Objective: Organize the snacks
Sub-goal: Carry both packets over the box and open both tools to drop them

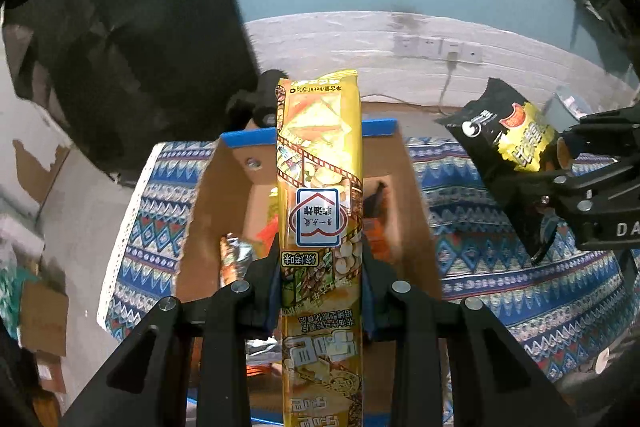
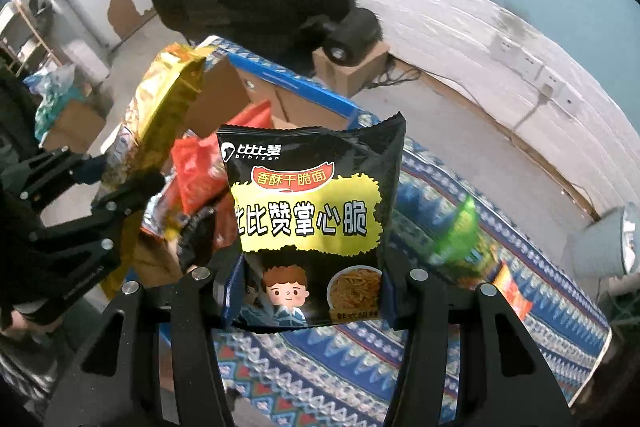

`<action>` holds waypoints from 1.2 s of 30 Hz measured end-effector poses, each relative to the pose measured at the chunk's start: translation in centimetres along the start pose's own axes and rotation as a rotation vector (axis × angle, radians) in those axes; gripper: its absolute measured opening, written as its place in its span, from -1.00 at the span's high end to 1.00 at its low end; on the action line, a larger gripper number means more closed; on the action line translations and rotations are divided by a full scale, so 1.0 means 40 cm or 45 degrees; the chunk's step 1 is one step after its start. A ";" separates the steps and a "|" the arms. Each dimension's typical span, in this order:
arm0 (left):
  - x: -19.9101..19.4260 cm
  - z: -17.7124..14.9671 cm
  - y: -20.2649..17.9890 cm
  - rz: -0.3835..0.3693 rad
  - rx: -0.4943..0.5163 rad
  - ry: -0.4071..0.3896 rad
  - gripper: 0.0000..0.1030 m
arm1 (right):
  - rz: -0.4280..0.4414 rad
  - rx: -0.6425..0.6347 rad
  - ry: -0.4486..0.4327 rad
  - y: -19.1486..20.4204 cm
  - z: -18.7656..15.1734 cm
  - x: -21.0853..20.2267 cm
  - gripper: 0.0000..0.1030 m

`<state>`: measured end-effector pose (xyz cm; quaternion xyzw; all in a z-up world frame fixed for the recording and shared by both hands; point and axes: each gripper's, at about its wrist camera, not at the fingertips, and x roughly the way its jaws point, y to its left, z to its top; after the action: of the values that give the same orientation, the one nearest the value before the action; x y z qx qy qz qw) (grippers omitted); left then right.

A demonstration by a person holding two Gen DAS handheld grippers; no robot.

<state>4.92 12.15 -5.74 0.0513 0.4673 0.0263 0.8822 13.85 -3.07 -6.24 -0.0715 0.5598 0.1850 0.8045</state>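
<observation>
My left gripper (image 1: 322, 291) is shut on a tall yellow snack pack (image 1: 320, 195) and holds it upright above an open cardboard box (image 1: 416, 195). The box holds several snack packs (image 1: 234, 257). My right gripper (image 2: 310, 291) is shut on a black snack bag (image 2: 316, 215) with yellow lettering, held above the patterned cloth to the right of the box. The black bag also shows in the left wrist view (image 1: 506, 135), and the yellow pack in the right wrist view (image 2: 160, 131).
A blue patterned cloth (image 2: 360, 367) covers the table. A green snack pack (image 2: 460, 231) and an orange one (image 2: 514, 293) lie on it at the right. A small cardboard box with a black device (image 2: 352, 55) stands behind. A white wall with sockets (image 1: 436, 47) lies beyond.
</observation>
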 end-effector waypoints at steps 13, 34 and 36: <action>0.073 -0.010 0.127 0.060 -0.117 0.063 0.38 | 0.072 -0.018 0.056 0.091 0.085 0.110 -0.02; 0.099 -0.018 0.169 0.113 -0.160 0.095 0.00 | 0.137 -0.037 0.139 0.132 0.112 0.208 -0.18; 0.094 -0.017 0.166 0.109 -0.159 0.090 -0.04 | 0.138 -0.029 0.127 0.123 0.109 0.200 -0.25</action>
<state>6.49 19.14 -8.44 0.0151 0.4929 0.0951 0.8647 18.24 4.61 -11.62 -0.0593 0.6003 0.2307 0.7635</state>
